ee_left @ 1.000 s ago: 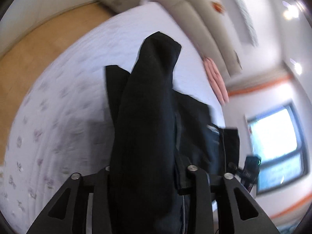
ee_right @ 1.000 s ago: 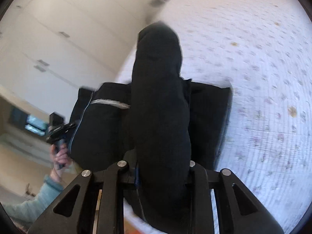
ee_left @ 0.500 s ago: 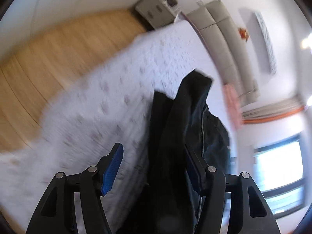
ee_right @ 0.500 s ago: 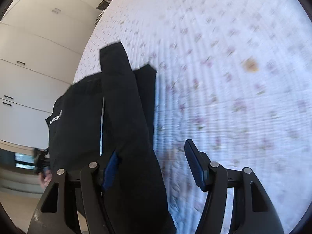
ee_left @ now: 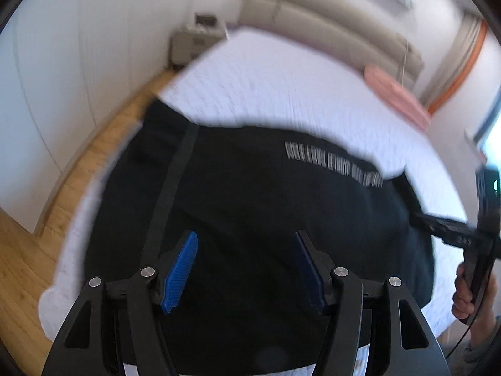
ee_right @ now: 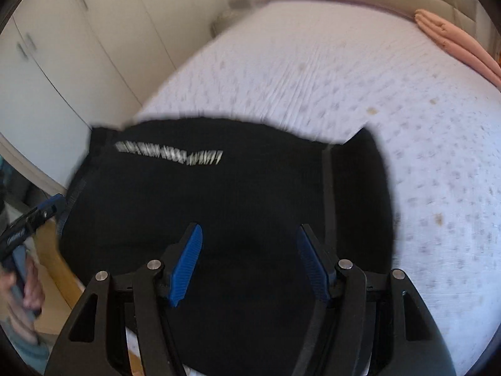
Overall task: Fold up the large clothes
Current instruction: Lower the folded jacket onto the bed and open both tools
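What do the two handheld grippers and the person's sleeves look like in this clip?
Both the left gripper and right gripper are matte black frames with triangular cut-outs and silver round bolt heads. Each finger carries a ribbed blue pad. White lettering, too blurred to read, runs along the body of each gripper seen from the other camera. A thin dark cable hangs by one hand; the sleeve is greyish-teal.

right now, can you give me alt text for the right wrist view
A folded black garment with a strip of white lettering lies at the near edge of a white flower-print bed. The right tongs hang over it, jaws apart and closing, blue pads gripping nothing. A folded pink blanket lies at the far end, white wardrobes at left.
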The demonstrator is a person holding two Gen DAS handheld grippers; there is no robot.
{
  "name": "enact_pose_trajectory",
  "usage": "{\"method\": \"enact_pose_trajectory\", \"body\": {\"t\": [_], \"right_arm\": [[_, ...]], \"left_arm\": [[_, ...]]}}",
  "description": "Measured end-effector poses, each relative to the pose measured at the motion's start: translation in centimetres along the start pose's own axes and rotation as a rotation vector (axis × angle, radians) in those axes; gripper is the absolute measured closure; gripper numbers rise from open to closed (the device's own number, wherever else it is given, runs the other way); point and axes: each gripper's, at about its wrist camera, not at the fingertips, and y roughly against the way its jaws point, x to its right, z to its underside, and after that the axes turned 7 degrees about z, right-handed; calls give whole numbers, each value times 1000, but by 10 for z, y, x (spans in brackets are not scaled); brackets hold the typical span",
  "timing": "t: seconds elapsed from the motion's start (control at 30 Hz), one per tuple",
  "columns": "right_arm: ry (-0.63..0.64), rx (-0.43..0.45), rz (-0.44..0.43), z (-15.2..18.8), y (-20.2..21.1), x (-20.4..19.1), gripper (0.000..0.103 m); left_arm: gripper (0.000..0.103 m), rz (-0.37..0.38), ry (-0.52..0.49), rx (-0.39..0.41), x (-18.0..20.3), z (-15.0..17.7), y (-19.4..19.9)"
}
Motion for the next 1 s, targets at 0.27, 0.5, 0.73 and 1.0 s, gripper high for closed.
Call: {"method": "enact_pose_trajectory", "body": {"t": [0.27,0.5,0.73,1.0], "right_arm": [[-7,-82,28,17,-57,-3,42],[-81,-39,-41,32,13,19,42],[-135,37,75,61,114,9,27],[-253,102,143,85,205,-27,21]], "left_arm": [[37,-44,22,-47,-7,8,-37],[36,-108,-83,8,30,15,18],[26,-237,-211,80,88,34,103],[25,-228,-173,191,122,51,205]]}}
